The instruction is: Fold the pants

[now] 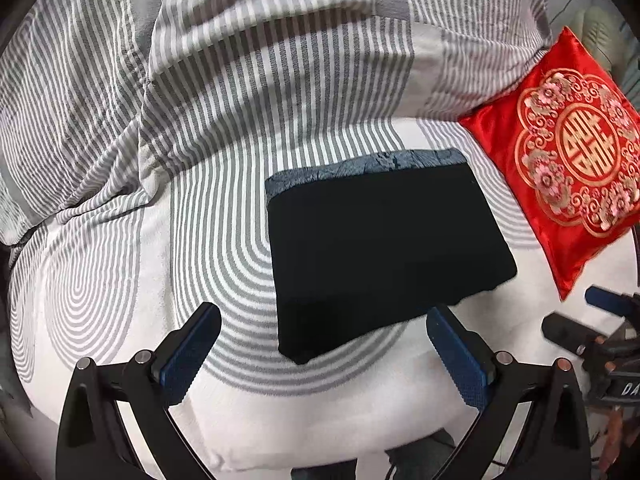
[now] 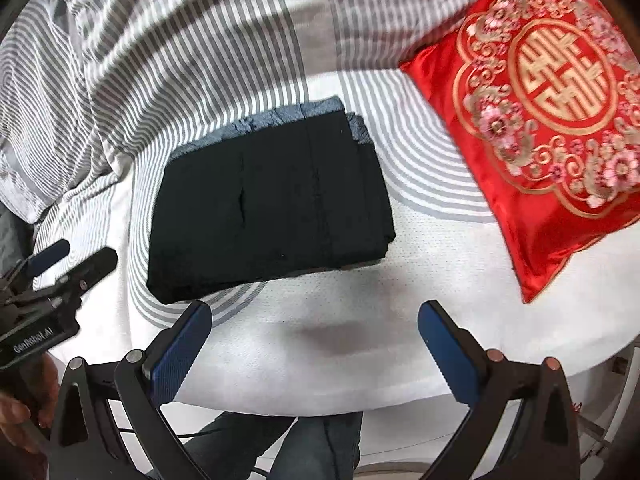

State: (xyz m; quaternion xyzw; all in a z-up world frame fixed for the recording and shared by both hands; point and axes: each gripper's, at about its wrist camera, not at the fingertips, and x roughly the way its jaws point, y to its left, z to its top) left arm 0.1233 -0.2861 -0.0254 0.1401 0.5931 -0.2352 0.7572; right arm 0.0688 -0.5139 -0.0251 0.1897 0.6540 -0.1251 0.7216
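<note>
Two grippers hover above the bed, clear of the cloth: the left gripper (image 1: 322,344) and the right gripper (image 2: 314,338) both have their blue-padded fingers spread wide, grasping nothing. Between them and the red embroidered satin cushion (image 2: 548,120), the folded black pants (image 1: 384,248) lie flat on the grey-and-white striped bedsheet (image 1: 200,160).

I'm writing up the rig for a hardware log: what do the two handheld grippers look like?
Both match: black angular linkage frames with round metal pivot pins, each finger faced with a blue textured pad. The left gripper and right gripper share this build. Seen from the right wrist camera, the left gripper's body carries a white "GenRobot.AI" marking. Blue-grey trousers show below the bed edge.
</note>
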